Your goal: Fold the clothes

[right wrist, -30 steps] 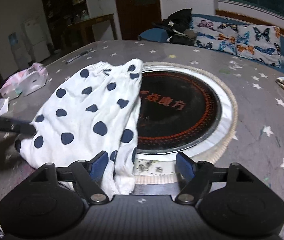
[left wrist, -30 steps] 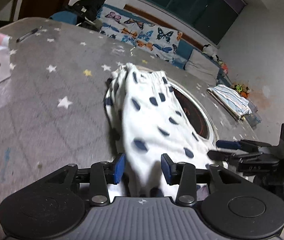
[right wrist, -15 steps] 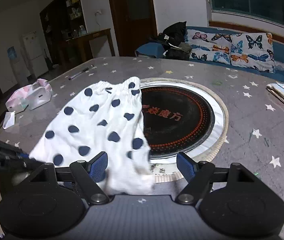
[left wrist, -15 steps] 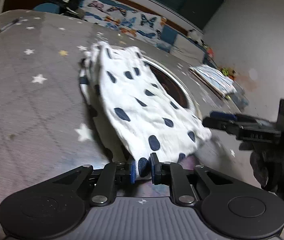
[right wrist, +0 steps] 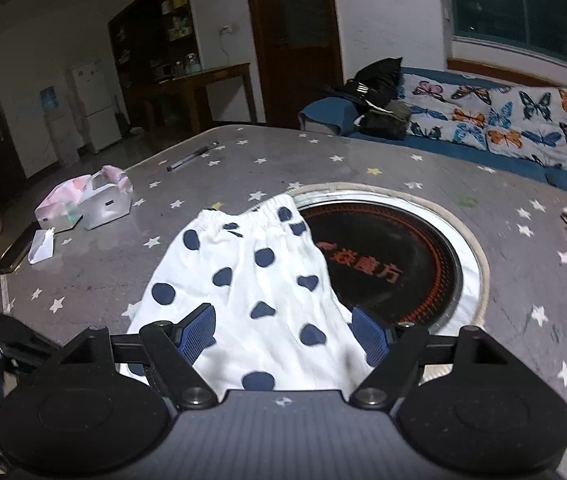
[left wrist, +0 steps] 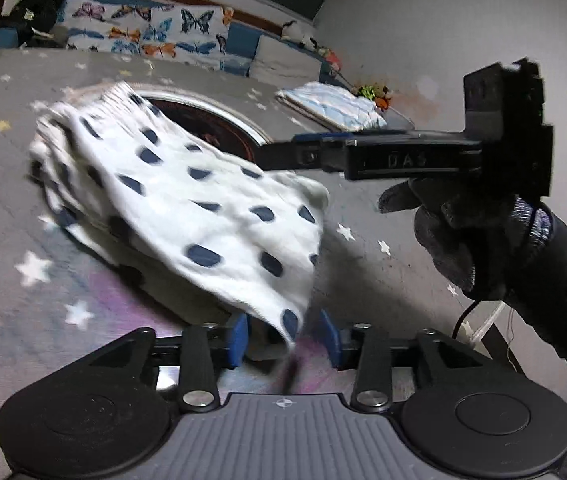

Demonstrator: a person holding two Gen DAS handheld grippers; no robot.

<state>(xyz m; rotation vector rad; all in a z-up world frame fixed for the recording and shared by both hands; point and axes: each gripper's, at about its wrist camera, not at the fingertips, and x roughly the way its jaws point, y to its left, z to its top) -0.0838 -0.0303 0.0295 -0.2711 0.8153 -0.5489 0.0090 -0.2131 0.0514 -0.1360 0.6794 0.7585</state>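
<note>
- Left gripper (left wrist: 283, 338) nearest in its own view, pads spread apart, a hem corner of the polka-dot shorts (left wrist: 187, 208) hanging blurred between them; not pinched as far as can be seen, likely just let go or about to be taken.
- Right gripper (right wrist: 283, 334) wide open, nothing clamped, hovering over the near hem, fabric showing between the pads (right wrist: 199, 330); probably placed to seize the other corner.
- From the left view, right gripper (left wrist: 323, 152) held level above the cloth by a gloved hand (left wrist: 463, 232).
- Shorts spread on the star-patterned table (right wrist: 403, 168), elastic waistband (right wrist: 251, 210) at the far end, one side overlapping the round black hotplate (right wrist: 387, 256); hem nearest suits a fold away toward the waistband.
- Farther off: pink bag (right wrist: 87, 200), pen (right wrist: 191, 156), folded striped cloth (left wrist: 331, 106).
</note>
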